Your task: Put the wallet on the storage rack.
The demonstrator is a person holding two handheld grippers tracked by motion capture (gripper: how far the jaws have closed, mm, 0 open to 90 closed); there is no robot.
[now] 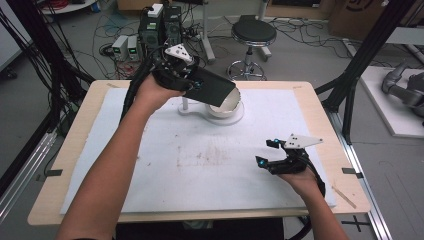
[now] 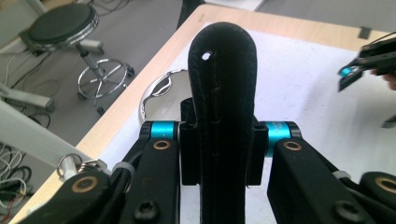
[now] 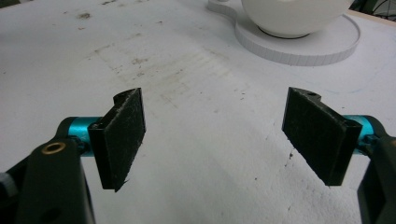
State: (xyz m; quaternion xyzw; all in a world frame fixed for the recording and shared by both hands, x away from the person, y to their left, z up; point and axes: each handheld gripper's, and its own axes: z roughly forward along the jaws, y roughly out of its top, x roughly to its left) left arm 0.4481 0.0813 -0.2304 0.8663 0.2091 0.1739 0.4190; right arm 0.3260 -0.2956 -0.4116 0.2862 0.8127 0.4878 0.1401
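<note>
My left gripper (image 1: 197, 85) is raised at the back of the table, shut on a black flat object (image 1: 217, 90) that slants down over a white bowl (image 1: 227, 104). The left gripper view looks along that object (image 2: 224, 70): it has a rounded end with a small hole, and both pads press on its sides. The bowl (image 2: 159, 98) lies beneath its tip. The bowl (image 3: 292, 14) sits on a round white base (image 3: 322, 46). Low over the white mat at the front right, my right gripper (image 1: 266, 152) is open, its pads (image 3: 123, 135) wide apart with nothing between them.
A white mat (image 1: 150, 175) with brownish stains (image 1: 200, 157) covers the wooden table (image 1: 75, 165). Behind the table stand a round stool (image 1: 253, 32) and computer boxes (image 1: 160, 27) among cables. Black frame posts (image 1: 360, 60) rise at both sides.
</note>
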